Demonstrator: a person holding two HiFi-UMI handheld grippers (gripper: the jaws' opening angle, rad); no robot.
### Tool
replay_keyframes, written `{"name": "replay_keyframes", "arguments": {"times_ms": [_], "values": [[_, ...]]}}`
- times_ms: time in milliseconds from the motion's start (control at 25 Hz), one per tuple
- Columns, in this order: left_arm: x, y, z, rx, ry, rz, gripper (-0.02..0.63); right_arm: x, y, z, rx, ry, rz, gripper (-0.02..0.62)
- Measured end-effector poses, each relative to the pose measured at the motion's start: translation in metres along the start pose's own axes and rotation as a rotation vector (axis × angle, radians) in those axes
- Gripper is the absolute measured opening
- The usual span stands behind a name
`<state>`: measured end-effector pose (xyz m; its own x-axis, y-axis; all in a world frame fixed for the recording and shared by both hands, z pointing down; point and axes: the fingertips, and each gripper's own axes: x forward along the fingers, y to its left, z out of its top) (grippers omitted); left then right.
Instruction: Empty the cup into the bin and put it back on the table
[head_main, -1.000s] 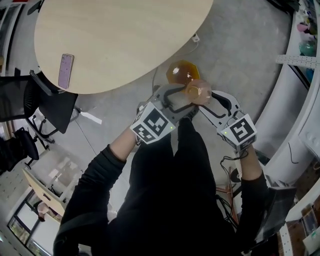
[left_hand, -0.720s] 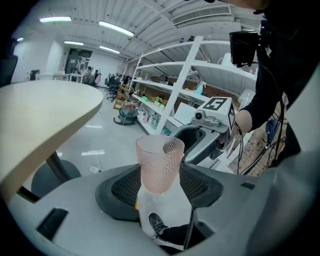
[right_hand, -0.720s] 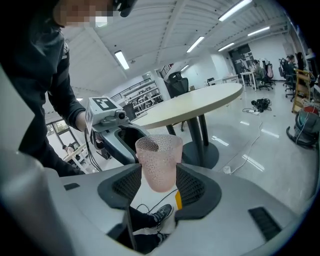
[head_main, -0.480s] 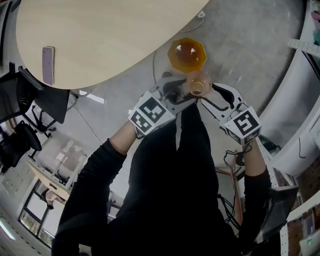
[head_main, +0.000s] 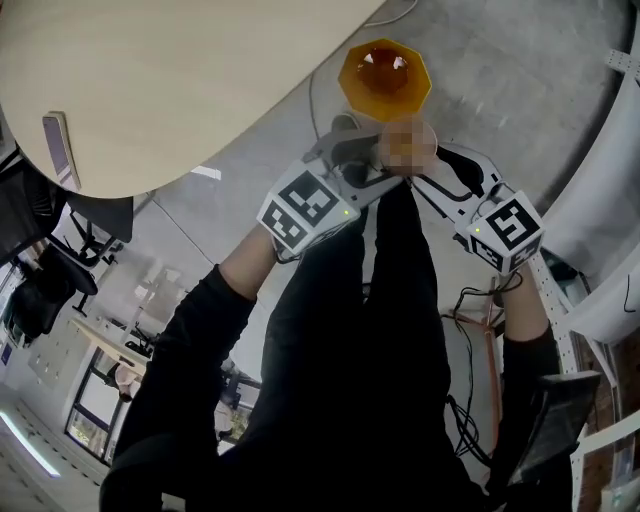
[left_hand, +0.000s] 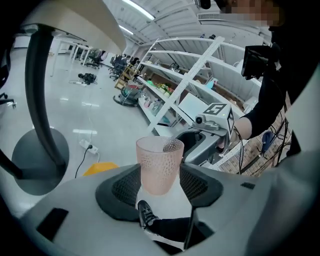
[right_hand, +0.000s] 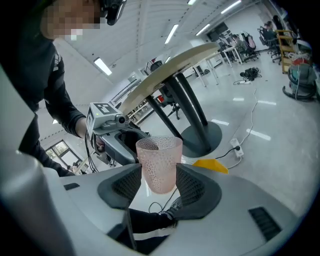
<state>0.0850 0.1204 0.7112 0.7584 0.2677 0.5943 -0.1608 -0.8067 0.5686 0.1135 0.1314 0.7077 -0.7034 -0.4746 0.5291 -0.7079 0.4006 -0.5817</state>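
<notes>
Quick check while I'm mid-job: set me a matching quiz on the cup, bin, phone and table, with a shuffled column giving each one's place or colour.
Things:
1. cup
2. bin
3. phone
4. table

Descriptions:
A. orange, on the floor
B. pale wood top with a rounded edge
C. pink, between the jaws of the left gripper and the right gripper
D. lying on the table near its edge

Pairs: 1-C, 2-A, 3-D, 4-B
</notes>
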Motion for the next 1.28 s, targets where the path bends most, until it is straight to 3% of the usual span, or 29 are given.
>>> {"name": "replay_keyframes", "arguments": {"times_ms": [320, 560, 920, 1280], "values": [[0.024, 0.032, -0.035, -0.113, -0.006, -0.025, 0.251, 0.035, -0.026, -0.036, 0.147, -0.035, 0.074, 0.219], [0.037, 0.046, -0.05, -0.223, -0.01, -0.058, 0.251, 0.047, -0.039, -0.052, 0.222, -0.031, 0.092, 0.219], [0.044, 0.054, -0.073, -0.317, 0.008, -0.102, 0.251, 0.062, -0.041, -0.073, 0.345, -0.048, 0.113, 0.219], [0.042, 0.056, -0.075, -0.443, -0.018, -0.122, 0.25, 0.063, -0.042, -0.073, 0.414, -0.036, 0.142, 0.219]]}}
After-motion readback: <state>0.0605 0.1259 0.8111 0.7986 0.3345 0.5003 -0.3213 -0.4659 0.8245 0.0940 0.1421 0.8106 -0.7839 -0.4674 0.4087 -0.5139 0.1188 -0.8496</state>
